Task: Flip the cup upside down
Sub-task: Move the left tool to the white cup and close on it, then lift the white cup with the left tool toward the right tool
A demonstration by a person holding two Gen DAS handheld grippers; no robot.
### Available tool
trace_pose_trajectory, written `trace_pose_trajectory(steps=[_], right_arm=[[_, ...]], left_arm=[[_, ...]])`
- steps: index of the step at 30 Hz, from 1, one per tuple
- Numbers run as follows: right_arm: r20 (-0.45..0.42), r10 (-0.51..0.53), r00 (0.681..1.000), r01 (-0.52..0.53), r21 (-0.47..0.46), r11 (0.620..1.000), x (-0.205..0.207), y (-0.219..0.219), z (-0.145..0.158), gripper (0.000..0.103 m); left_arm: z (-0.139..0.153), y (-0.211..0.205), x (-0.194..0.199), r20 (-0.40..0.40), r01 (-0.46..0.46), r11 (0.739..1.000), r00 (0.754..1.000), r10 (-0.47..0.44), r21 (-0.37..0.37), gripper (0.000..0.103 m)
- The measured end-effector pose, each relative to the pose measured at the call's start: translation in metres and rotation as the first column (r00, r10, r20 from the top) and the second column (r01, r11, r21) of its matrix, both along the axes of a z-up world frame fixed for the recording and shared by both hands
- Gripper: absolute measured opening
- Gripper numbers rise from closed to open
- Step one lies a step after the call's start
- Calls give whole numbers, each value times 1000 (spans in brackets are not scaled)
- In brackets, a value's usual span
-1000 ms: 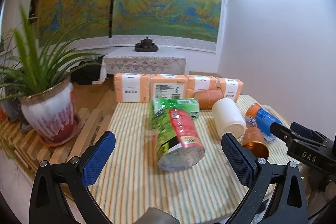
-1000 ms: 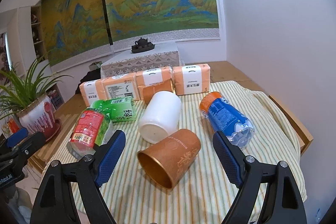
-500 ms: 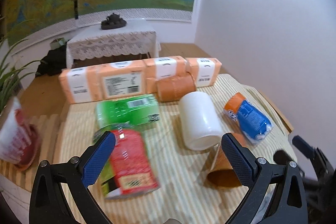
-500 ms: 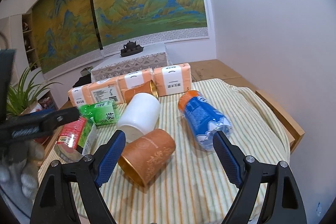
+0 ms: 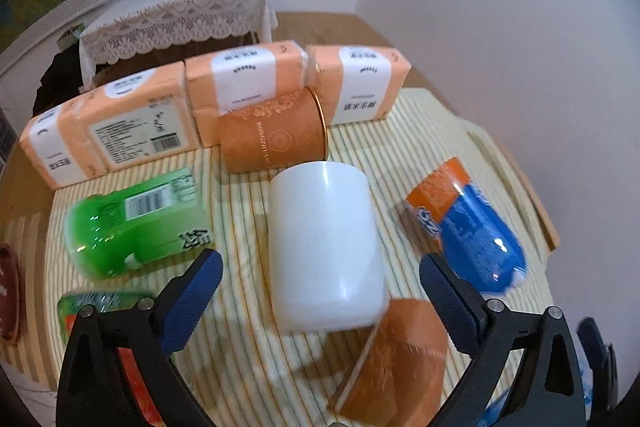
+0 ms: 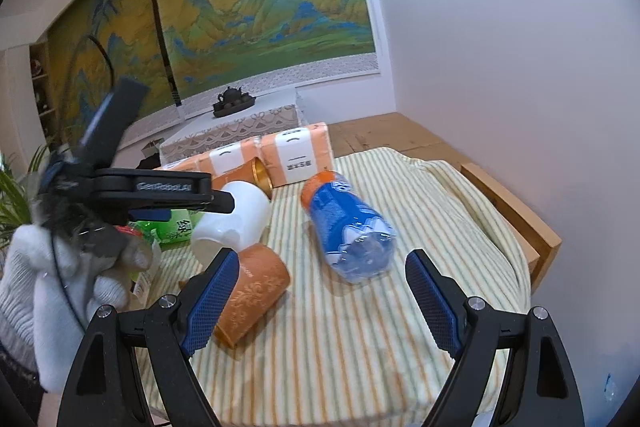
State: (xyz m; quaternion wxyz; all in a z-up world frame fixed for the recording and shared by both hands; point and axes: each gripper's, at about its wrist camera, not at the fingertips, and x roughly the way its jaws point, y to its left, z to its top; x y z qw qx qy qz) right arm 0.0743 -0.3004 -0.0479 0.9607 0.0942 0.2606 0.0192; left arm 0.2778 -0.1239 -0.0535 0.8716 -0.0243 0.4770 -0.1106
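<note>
left wrist view: our left gripper hangs wide open over the white cylindrical ceramic cup, which lies on its side mid-tabletop on the striped cloth. we judge the grasp should straddle its body squarely, avoiding the orange cup touching its rim. our right gripper is wide open too, holding nothing. we count one white cup, two orange cups, a blue-and-orange packet, one green packet and three tissue packs.

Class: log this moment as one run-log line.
left gripper: open, over white cup | right gripper: open, empty | white cup: on its side
</note>
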Motion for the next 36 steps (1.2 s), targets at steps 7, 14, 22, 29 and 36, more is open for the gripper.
trace_pose_trajectory(steps=[7,14,22,29,36], right_arm=[[-32,20,999,-19,26,999,-5,-10,-7,82],[-51,48,998,-46,52,998,-10,-7,-15,82],[-68,72,995,-68,55,996,-12,-4,-24,82],[-67,63,996,-59,67,996,-14,-7,-27,82],[-68,40,997,-35,77,996,-16,-16,-31,82]], left_arm=[[-21,-9,27,-86,15,1000,996,-13,22,78],[-27,-15,34,-105,43,999,994,-42,6,75],[2,-6,15,-50,66,997,997,-65,32,75],[54,2,-43,57,166,976,983,-176,140,75],[84,6,-133,80,295,939,947,-312,176,75]])
